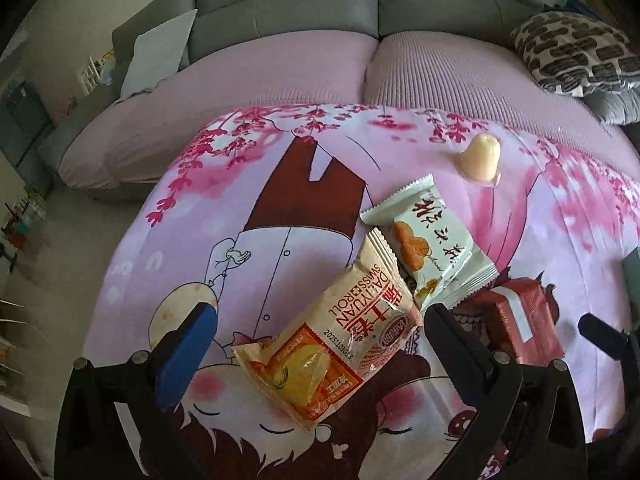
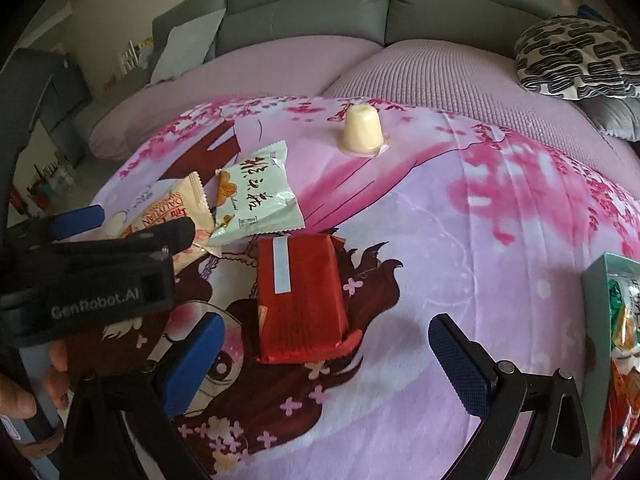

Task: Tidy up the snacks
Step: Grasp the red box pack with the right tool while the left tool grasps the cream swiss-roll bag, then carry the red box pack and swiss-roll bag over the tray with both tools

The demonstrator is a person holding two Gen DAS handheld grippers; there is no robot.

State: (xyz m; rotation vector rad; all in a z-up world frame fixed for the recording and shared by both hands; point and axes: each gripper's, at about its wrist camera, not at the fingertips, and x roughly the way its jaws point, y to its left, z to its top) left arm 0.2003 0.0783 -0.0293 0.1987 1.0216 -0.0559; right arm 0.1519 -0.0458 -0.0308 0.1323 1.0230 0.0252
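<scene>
- We see a pink printed cloth (image 2: 500, 240), soft and a bit wrinkled, covering the surface in front of a grey sofa (image 1: 280, 12).
- The red foil pack (image 2: 300, 300) is block-shaped and looks stiff; we would take it across its short sides.
- The Swiss roll packet (image 1: 340, 340) looks light, puffy and slippery; better to hold it at the crimped edge.
- The white biscuit packet (image 1: 432, 240) overlaps it, thin and crinkly.
- The jelly cup (image 2: 362, 128) is small, smooth plastic, standing apart.
- The left gripper (image 1: 316, 336) fingers stand wide around the Swiss roll packet, holding nothing.
- The right gripper (image 2: 324, 348) fingers are also wide, empty, near the red pack.
</scene>
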